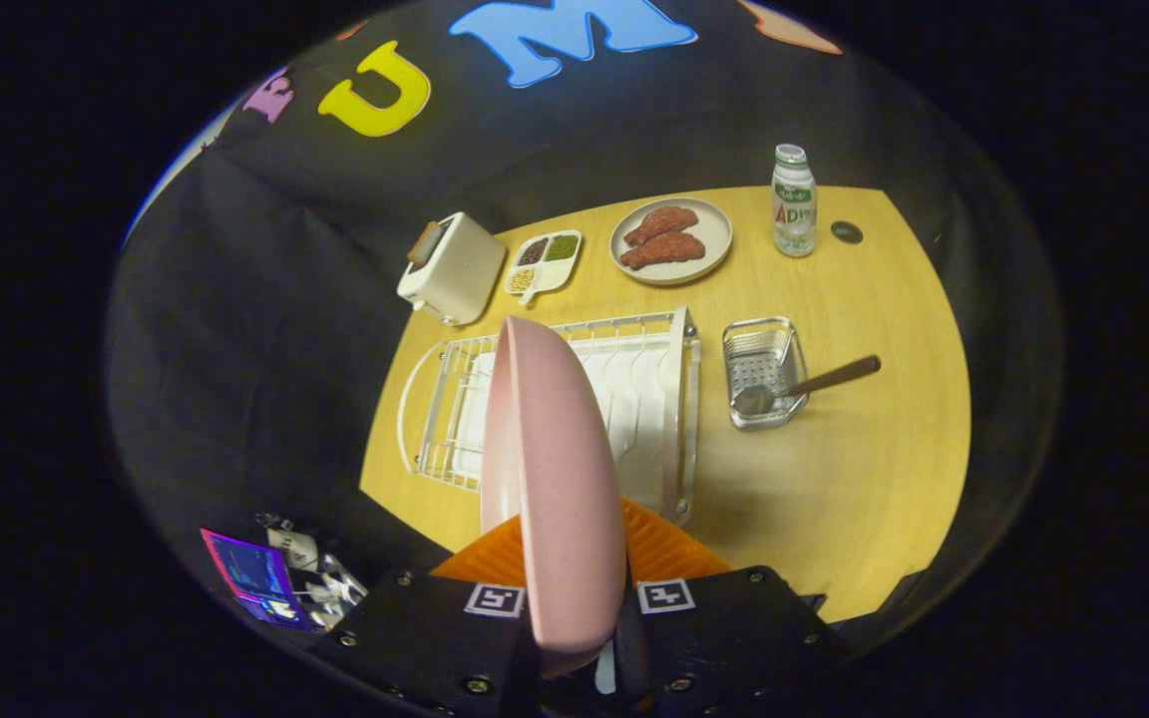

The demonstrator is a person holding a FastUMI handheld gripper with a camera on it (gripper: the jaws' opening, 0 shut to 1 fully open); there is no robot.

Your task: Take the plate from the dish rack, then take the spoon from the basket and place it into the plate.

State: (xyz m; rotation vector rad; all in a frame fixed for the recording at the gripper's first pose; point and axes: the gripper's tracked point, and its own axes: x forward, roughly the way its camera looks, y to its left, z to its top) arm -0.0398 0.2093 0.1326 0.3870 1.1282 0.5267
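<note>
Jaws are pinching pink plate edge-on above dish rack; spoon is lying ahead-right in basket, handle pointing right.

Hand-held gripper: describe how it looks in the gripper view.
The hand-held gripper has a black, blocky body studded with small screws. Each side carries a square black-and-white marker tag near the front. Ribbed orange panels fan out just ahead of the body. No cables or sleeve are visible.
</note>
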